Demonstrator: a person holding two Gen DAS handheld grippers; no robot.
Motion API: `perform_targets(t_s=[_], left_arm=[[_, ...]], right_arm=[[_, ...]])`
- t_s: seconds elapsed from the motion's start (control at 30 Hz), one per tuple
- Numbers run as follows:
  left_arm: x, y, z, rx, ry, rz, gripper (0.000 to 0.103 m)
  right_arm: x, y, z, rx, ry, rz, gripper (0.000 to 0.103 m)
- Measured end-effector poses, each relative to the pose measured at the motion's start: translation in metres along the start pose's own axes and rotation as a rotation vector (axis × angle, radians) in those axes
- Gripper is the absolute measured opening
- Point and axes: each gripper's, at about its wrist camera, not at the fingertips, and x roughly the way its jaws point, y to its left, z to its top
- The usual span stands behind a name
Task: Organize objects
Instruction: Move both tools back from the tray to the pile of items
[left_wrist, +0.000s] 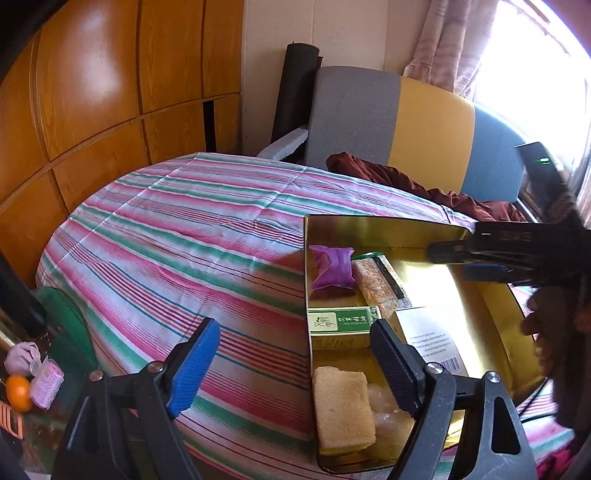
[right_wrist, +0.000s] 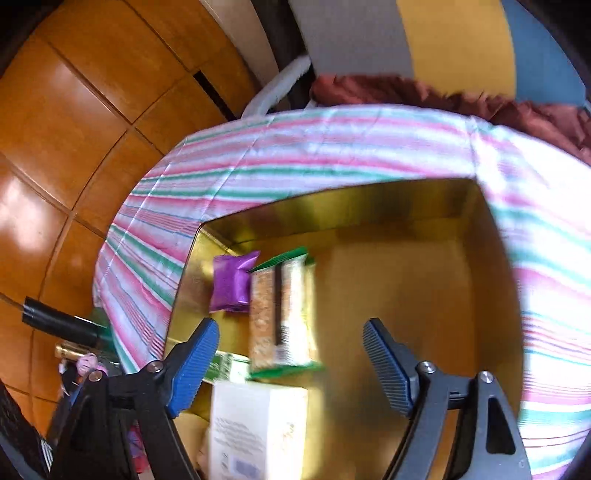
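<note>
left wrist: left gripper spread, nothing between its pads. gold box on the striped cloth already holds a purple packet, snack bar, green carton, white carton, sponge.

right wrist (blurred): right gripper spread and empty above the box's bare half; packing looks well advanced, nothing loose seen on the cloth.

- Your left gripper stands with jaws wide apart, nothing between them, straddling the near left wall of the gold tin.
- Your right gripper hangs spread and empty above that tin, pointing steeply down.
</note>
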Motion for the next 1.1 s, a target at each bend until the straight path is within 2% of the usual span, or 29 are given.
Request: perform_targets(t_s=[0.17,0.4,0.53,0.8,0.93,1.1], left_arm=[[-0.006,-0.011,-0.001,0.035,-0.014,-0.01,0.084],[-0.014,-0.031,-0.004,0.102,-0.032,-0.028,0.084],[-0.017,-0.044,-0.006,0.133,-0.034,-0.048,0.084],[-0.022,-0.08,-0.006,0.196,-0.035,-0.116,0.084],[-0.026,-0.111,-0.006,0.244,-0.039,-0.178,0.084],[-0.03,-0.163,-0.009,0.331,-0.028,-0.28,0.084]], right_arm=[[-0.041,-0.033,-0.016,0.024,-0.036,-0.062,0.083],[-0.104,-0.118,-0.043,0.146,-0.084,-0.22,0.083],[-0.145,-0.177,-0.062,0.262,-0.108,-0.324,0.083],[-0.229,-0.28,-0.111,0.541,-0.183,-0.467,0.083],[-0.254,-0.328,-0.14,0.707,-0.211,-0.445,0.083],[-0.259,-0.383,-0.183,0.963,-0.279,-0.301,0.084]])
